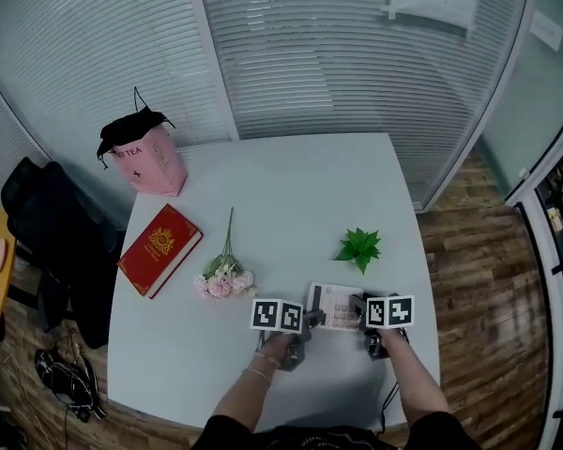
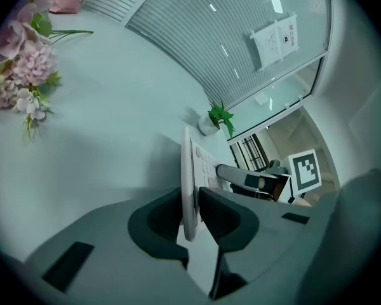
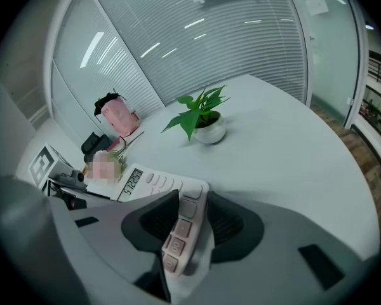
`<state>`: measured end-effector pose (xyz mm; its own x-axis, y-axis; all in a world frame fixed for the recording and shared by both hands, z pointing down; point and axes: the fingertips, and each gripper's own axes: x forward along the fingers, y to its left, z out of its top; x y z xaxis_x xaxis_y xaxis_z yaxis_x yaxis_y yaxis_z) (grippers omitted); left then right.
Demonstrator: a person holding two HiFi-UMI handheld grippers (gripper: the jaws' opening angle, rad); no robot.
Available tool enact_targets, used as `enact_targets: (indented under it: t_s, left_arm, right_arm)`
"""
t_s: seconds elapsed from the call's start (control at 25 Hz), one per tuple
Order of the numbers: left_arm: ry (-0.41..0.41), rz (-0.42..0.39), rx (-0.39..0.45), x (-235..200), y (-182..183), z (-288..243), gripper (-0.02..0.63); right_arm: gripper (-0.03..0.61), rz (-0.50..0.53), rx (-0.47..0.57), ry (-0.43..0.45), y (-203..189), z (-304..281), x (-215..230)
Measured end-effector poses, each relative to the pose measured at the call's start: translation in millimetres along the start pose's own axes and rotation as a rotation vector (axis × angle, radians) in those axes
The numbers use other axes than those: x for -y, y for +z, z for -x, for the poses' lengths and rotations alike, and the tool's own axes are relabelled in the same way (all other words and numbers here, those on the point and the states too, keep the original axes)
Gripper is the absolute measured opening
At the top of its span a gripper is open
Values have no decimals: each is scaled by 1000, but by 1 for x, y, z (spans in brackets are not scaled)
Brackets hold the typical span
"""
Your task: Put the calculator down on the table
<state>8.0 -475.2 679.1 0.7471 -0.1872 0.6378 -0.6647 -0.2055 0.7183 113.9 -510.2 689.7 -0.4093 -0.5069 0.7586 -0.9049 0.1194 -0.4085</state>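
Observation:
A white calculator (image 1: 337, 306) hangs just above the white table (image 1: 291, 186) near its front edge, held from both ends. My left gripper (image 1: 310, 320) is shut on its left edge; in the left gripper view the calculator (image 2: 192, 176) stands on edge between the dark pads (image 2: 222, 213). My right gripper (image 1: 360, 309) is shut on the right end, its pads pressing the key side of the calculator (image 3: 178, 230). The display with digits (image 3: 133, 180) shows in the right gripper view.
A small green potted plant (image 1: 358, 247) stands just beyond the calculator. Pink flowers (image 1: 224, 277) lie to the left, a red book (image 1: 159, 249) further left, and a pink bag (image 1: 150, 157) at the far left corner. The table's front edge is close below my hands.

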Motion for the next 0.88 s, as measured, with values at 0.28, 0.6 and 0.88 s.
enact_targets:
  t_s: [0.28, 0.6, 0.88]
  left_arm:
    - [33, 18, 21, -1, 0, 0, 88]
    - [122, 17, 103, -7, 3, 8, 269]
    - [135, -118, 171, 18, 9, 32, 325]
  right_arm:
    - [158, 35, 11, -30, -1, 0, 2]
    - [383, 77, 98, 32, 7, 8, -9]
    - [388, 231, 217, 15, 25, 36, -33]
